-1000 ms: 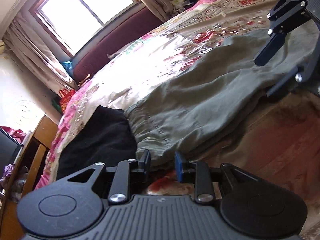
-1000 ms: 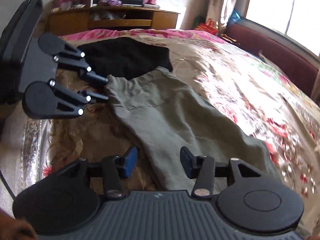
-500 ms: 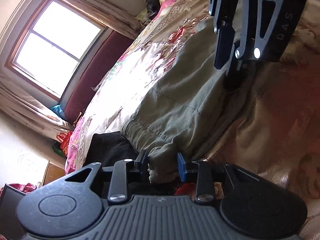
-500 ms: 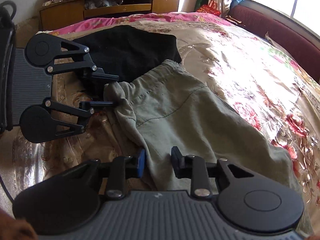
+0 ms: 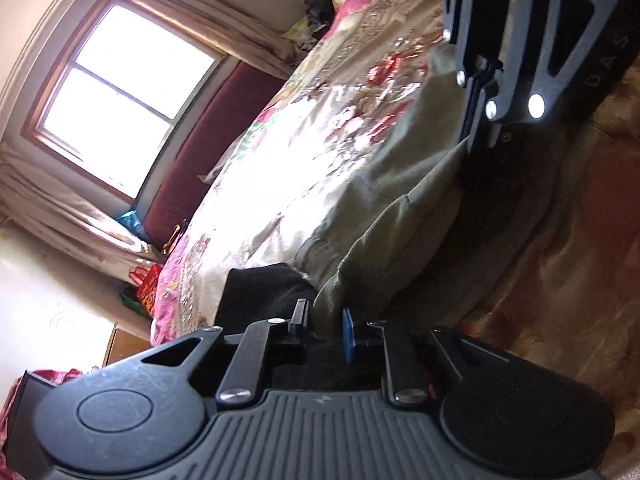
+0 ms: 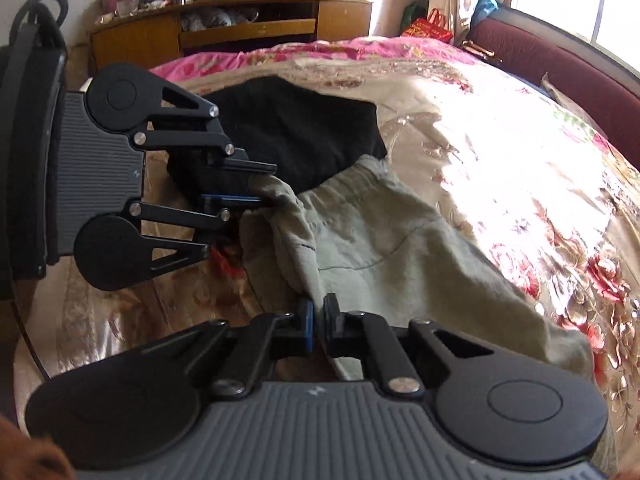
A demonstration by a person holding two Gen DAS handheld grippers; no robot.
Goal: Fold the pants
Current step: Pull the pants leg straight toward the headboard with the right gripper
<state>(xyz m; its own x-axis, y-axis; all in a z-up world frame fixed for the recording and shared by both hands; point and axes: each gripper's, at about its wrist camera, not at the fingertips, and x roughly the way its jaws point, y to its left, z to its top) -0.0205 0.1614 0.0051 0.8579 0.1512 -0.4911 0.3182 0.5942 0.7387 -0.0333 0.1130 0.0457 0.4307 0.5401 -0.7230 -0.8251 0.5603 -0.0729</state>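
The olive-green pants lie on the floral bedspread; they also show in the left wrist view. My left gripper is shut on the near waistband corner, lifted off the bed; it shows at the left of the right wrist view. My right gripper is shut on the pants' near side edge, which is pulled up into a ridge. It shows at the top of the left wrist view.
A black garment lies on the bed beyond the waistband. A wooden TV cabinet stands past the bed's end. A maroon bench runs under the window.
Both grippers closed on the pants: the left on the waistband corner, the right on the side edge. The grabbed fabric has been lifted and bunched upward.
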